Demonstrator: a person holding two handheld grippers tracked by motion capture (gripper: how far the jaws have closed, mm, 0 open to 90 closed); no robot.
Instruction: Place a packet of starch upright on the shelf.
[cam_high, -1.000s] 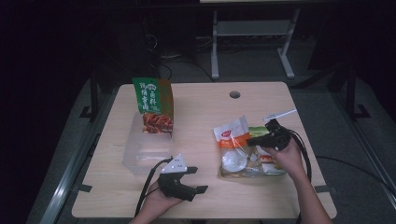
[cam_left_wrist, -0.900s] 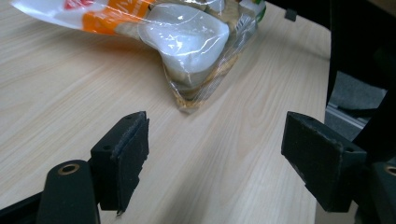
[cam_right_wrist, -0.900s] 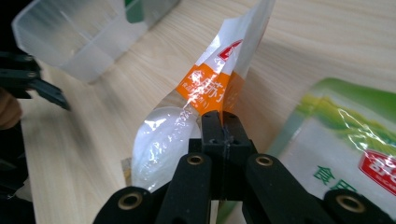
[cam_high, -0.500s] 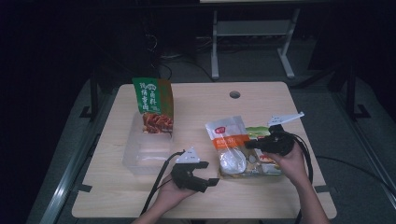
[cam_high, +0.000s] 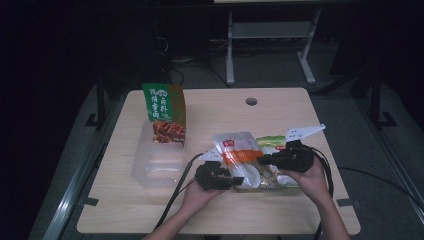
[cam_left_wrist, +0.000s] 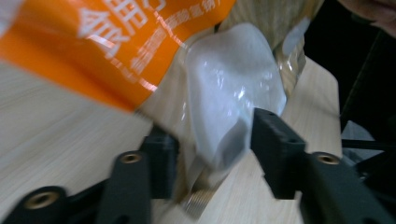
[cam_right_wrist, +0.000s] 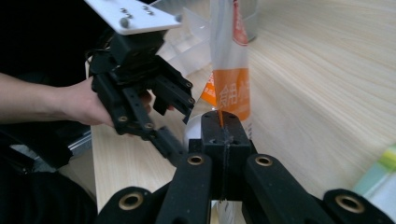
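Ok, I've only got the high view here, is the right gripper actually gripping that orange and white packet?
Observer: Yes. In the right gripper view, the right gripper is shut on the orange and white packet, pinching its thin edge.
Operator: And the left one?
Observer: The left gripper has a white pouch between its jaws, which have just been closing. One pad touches the pouch; there is a gap at the other.

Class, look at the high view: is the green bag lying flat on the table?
No, the green bag stands upright at the far end of the clear box.
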